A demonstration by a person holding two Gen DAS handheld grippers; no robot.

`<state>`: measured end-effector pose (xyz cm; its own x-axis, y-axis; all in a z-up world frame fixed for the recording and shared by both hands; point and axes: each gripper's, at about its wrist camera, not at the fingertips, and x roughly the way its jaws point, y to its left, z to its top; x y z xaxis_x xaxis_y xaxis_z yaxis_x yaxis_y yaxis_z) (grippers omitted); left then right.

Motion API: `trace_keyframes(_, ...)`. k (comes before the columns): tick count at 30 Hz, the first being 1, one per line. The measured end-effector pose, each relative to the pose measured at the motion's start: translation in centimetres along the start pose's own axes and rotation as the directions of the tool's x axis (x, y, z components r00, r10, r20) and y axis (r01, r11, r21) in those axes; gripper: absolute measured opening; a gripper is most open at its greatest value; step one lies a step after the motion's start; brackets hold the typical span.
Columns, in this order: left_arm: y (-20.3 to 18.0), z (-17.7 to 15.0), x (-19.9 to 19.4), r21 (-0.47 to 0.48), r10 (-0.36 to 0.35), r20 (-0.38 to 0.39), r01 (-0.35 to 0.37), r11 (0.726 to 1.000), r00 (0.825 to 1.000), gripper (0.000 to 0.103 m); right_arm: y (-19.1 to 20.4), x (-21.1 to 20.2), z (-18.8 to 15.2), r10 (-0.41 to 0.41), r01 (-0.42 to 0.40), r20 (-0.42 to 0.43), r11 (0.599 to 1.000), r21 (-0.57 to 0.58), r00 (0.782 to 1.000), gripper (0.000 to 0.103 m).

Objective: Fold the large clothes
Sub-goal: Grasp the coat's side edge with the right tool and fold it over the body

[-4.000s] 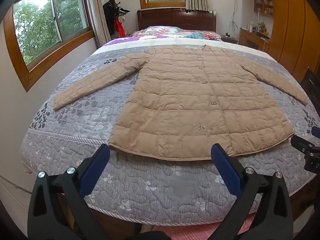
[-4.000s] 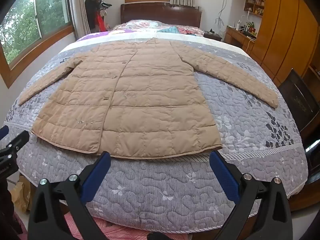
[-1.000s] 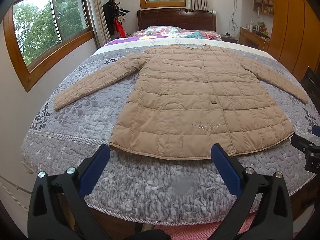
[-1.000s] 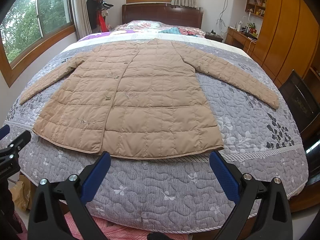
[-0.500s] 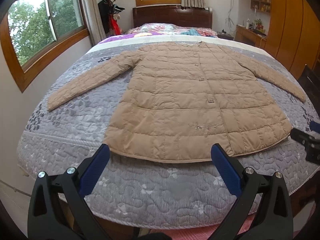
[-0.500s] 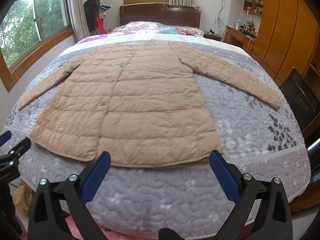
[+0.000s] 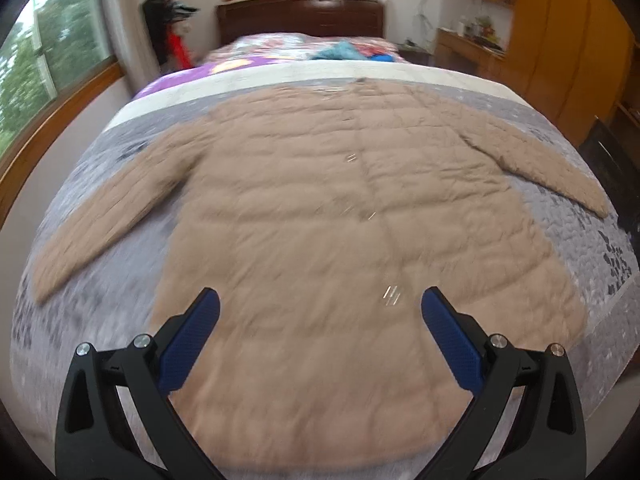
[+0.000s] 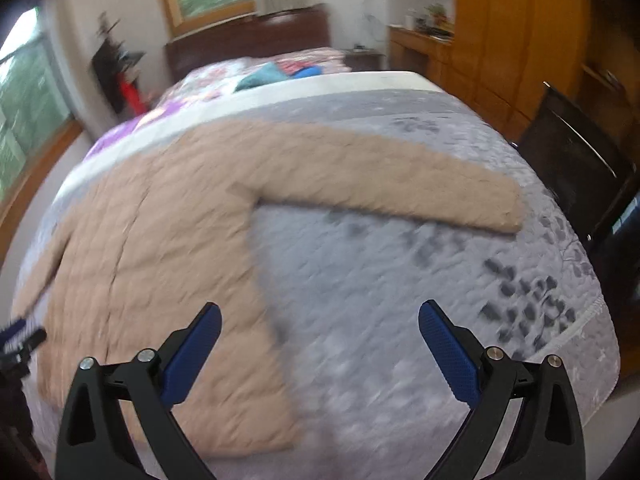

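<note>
A tan quilted coat (image 7: pixel 320 216) lies flat, front up, on the grey quilted bed (image 7: pixel 96 288), both sleeves spread out. My left gripper (image 7: pixel 320 312) is open and empty above the coat's lower front. In the right wrist view the coat (image 8: pixel 160 248) fills the left side, and its right sleeve (image 8: pixel 380 176) reaches toward the bed's right edge. My right gripper (image 8: pixel 320 332) is open and empty over the grey quilt (image 8: pixel 380 288) just right of the coat's side hem. The left gripper's tip (image 8: pixel 20 338) shows at the far left.
A dark headboard (image 7: pixel 300 20) and folded clothes (image 7: pixel 344 50) are at the far end of the bed. Windows (image 7: pixel 48 64) line the left wall. Wooden wardrobes (image 7: pixel 560 40) and a black chair (image 8: pixel 572 160) stand on the right.
Both grippers have moved forward over the bed. The left one is now above the coat's hem area. The right one has swung right toward the right sleeve. The coat has not moved.
</note>
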<state>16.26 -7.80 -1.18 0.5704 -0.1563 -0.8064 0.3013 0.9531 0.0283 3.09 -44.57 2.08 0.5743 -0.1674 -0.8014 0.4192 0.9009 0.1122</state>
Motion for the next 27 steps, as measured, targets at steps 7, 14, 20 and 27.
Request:
trace_keyframes(7, -4.5, 7.4, 6.3, 0.079, -0.060, -0.065, 0.065, 0.995, 0.996, 0.100, -11.2, 5.5, 6.3, -0.100, 0.098, 0.005, 0.983, 0.155, 0.995, 0.099)
trace_keyframes(14, -7.5, 13.5, 12.2, 0.006, -0.161, -0.104, 0.163, 0.987, 0.981, 0.099, -20.6, 12.6, 8.9, -0.080, 0.116, -0.134, 0.950, 0.291, 0.988, 0.094)
trace_keyframes(20, -8.5, 15.8, 17.5, -0.035, -0.176, -0.167, 0.173, 0.984, 0.970, 0.098, -24.5, 16.3, 9.0, -0.005, 0.076, -0.192, 0.928, 0.365, 0.981, 0.091)
trace_keyframes(27, -8.5, 16.3, 22.0, -0.074, -0.182, -0.228, 0.169, 0.983, 0.957, 0.077, -25.0, 18.5, 8.9, 0.008, 0.072, -0.200, 0.918, 0.389, 0.980, 0.063)
